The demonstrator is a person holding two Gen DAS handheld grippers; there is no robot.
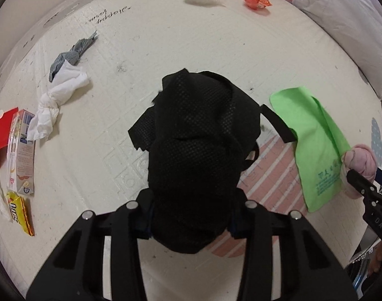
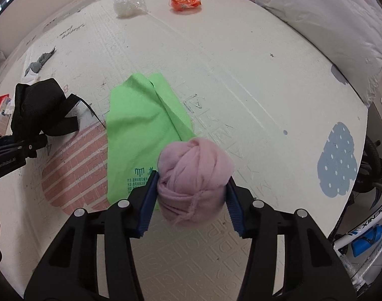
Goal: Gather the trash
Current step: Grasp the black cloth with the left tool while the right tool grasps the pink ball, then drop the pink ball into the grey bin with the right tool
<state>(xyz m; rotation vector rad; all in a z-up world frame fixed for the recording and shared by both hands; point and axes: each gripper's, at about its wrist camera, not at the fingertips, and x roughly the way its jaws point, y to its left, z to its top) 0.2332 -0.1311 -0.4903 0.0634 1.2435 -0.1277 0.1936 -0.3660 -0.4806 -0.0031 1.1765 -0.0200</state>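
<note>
Right wrist: right gripper [image 2: 191,195] pinches pink cloth ball [image 2: 194,173] for lifting; left gripper [image 1: 191,215] clamps black mesh wad [image 1: 193,138] mid-mat [image 2: 241,87].

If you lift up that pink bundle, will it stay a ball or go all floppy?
The pink bundle looks like soft cloth wound and knotted, so it will probably keep its ball shape. It likely squashes a bit where the right gripper pinches it. It seems light, and a loose strand may dangle.
</note>
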